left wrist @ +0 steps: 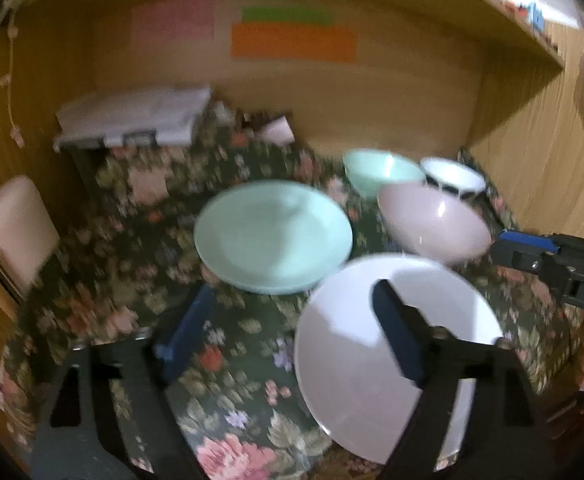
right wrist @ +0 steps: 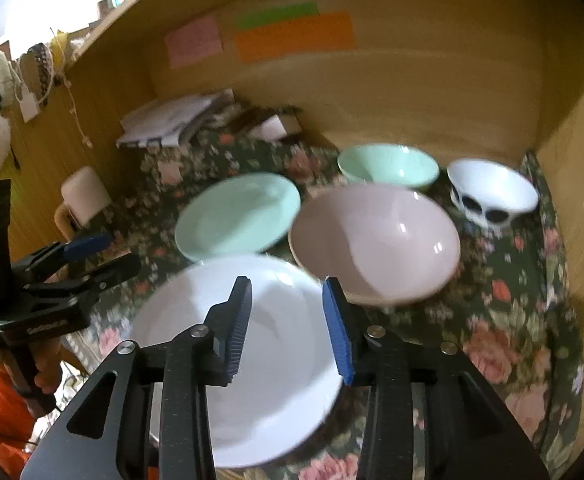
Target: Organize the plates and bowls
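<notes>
I see the white plate [right wrist: 236, 360] low in frame beneath my right gripper [right wrist: 288, 328], jaws apart; my left gripper [left wrist: 292, 336] gapes wide, plate under its right finger.

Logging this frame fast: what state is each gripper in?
Left gripper: open, holding nothing.
Right gripper: open, holding nothing, above the white plate.
</notes>
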Available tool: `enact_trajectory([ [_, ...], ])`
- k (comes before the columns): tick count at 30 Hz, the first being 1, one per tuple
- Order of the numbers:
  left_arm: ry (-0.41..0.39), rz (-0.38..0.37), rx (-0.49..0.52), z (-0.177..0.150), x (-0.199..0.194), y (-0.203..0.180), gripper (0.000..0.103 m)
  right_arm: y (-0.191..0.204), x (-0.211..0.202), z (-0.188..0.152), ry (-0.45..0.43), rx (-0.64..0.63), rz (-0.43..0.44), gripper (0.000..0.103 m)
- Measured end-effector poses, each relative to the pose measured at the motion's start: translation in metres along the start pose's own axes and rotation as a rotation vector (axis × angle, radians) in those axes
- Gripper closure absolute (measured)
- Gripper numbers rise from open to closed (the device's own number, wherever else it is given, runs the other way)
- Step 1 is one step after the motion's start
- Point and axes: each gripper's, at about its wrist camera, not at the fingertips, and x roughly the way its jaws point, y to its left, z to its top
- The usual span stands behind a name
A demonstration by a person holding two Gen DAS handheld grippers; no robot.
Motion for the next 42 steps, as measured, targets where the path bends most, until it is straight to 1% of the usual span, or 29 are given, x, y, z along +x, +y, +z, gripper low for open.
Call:
enact_trajectory([
  [2, -0.020, -0.001, 0.010, 0.008, -0.005, 0.002, 0.011, 0.002, -0.001, 0.007, -0.020, -0.004, 0.006, 0.056],
  [5, -0.027, -0.018, 0.011, 0.019, -0.010, 0.009, 0.008, 0.008, 0.000, 0.021, -0.043, -0.026, 0.012, 0.055],
  [10, -0.036, -0.006, -0.015, 0.035, -0.009, 0.027, 0.002, 0.016, 0.009, 0.039, -0.047, -0.052, 0.026, 0.055],
  [12, -0.039, -0.016, -0.030, 0.041, -0.008, 0.035, 0.002, 0.021, 0.015, 0.045, -0.046, -0.068, 0.022, 0.055],
  [14, -0.040, -0.006, -0.042, 0.047, -0.006, 0.044, 0.001, 0.023, 0.020, 0.050, -0.040, -0.079, 0.021, 0.055],
  [16, -0.033, 0.016, -0.050, 0.053, -0.001, 0.050, 0.001, 0.024, 0.029, 0.057, -0.028, -0.085, 0.024, 0.055],
  [20, -0.011, 0.029, -0.065, 0.060, 0.011, 0.063, 0.001, 0.024, 0.047, 0.070, 0.000, -0.092, 0.029, 0.054],
  [22, 0.009, 0.040, -0.080, 0.061, 0.020, 0.069, 0.001, 0.024, 0.057, 0.075, 0.016, -0.095, 0.030, 0.054],
  [25, 0.042, 0.075, -0.078, 0.060, 0.037, 0.076, 0.001, 0.021, 0.077, 0.083, 0.052, -0.098, 0.025, 0.054],
  [30, 0.104, 0.066, -0.082, 0.054, 0.062, 0.086, 0.001, 0.017, 0.112, 0.091, 0.129, -0.119, 0.009, 0.054],
  [33, 0.139, 0.079, -0.115, 0.052, 0.077, 0.095, 0.001, 0.012, 0.136, 0.093, 0.187, -0.124, 0.003, 0.054],
  [35, 0.172, 0.069, -0.136, 0.050, 0.088, 0.100, 0.001, 0.009, 0.148, 0.093, 0.218, -0.128, 0.003, 0.054],
  [36, 0.192, 0.066, -0.142, 0.048, 0.094, 0.102, 0.001, 0.007, 0.155, 0.094, 0.238, -0.128, 0.002, 0.054],
  [38, 0.226, 0.046, -0.146, 0.045, 0.105, 0.106, 0.010, 0.004, 0.167, 0.095, 0.274, -0.128, 0.014, 0.054],
  [39, 0.242, 0.044, -0.140, 0.044, 0.110, 0.106, 0.019, 0.003, 0.171, 0.096, 0.287, -0.128, 0.018, 0.054],
  [41, 0.271, 0.035, -0.138, 0.041, 0.119, 0.107, 0.020, 0.000, 0.180, 0.097, 0.316, -0.128, 0.014, 0.055],
  [42, 0.280, 0.023, -0.148, 0.039, 0.123, 0.109, 0.022, -0.001, 0.185, 0.098, 0.331, -0.134, 0.011, 0.056],
])
